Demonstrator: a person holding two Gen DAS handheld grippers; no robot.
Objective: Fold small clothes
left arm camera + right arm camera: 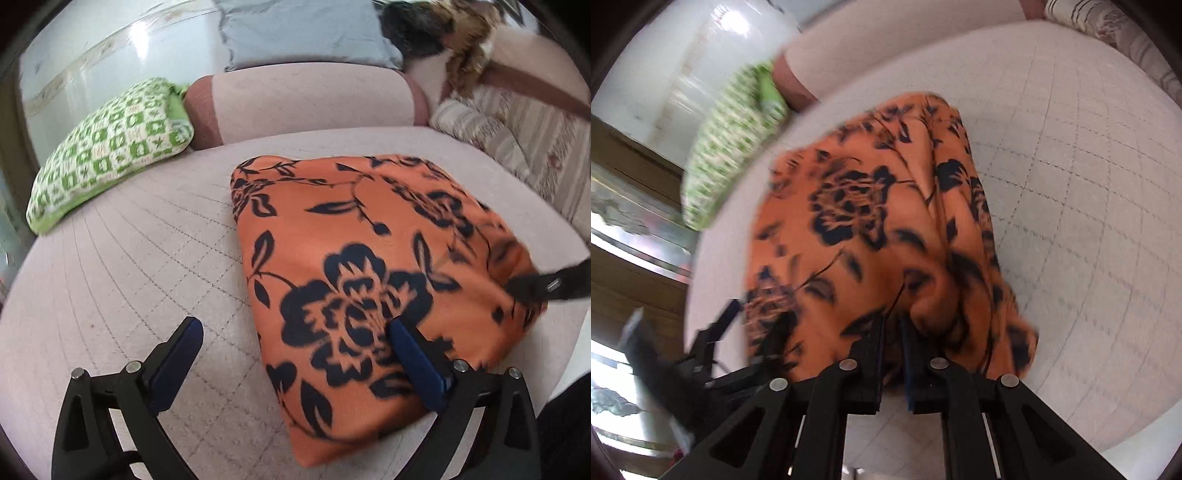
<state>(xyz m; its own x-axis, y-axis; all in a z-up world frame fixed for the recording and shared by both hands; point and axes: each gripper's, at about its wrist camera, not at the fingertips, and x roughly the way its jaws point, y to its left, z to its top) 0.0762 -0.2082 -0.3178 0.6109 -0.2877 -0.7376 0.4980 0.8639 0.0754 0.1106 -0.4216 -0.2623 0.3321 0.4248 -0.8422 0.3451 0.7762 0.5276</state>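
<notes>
An orange garment with a black flower print [369,258] lies folded over on a pale pink quilted cushion [129,277]. My left gripper [295,328] stands wide open low over its near left edge. One finger is above the cloth and the other above bare quilt, and neither presses on anything. My right gripper [543,288] comes in blurred from the right edge. In the right wrist view this right gripper [894,325] is shut on a bunched fold of the garment [871,206], which hangs lifted from it. One left finger [727,314] shows at the cloth's far side.
A green and white checked pillow [107,147] lies at the back left against a pink backrest [306,103]. A grey-blue cushion [295,33] and a furry thing [469,44] sit behind, a striped cushion [517,140] to the right. Wooden furniture [628,166] stands beyond the cushion's edge.
</notes>
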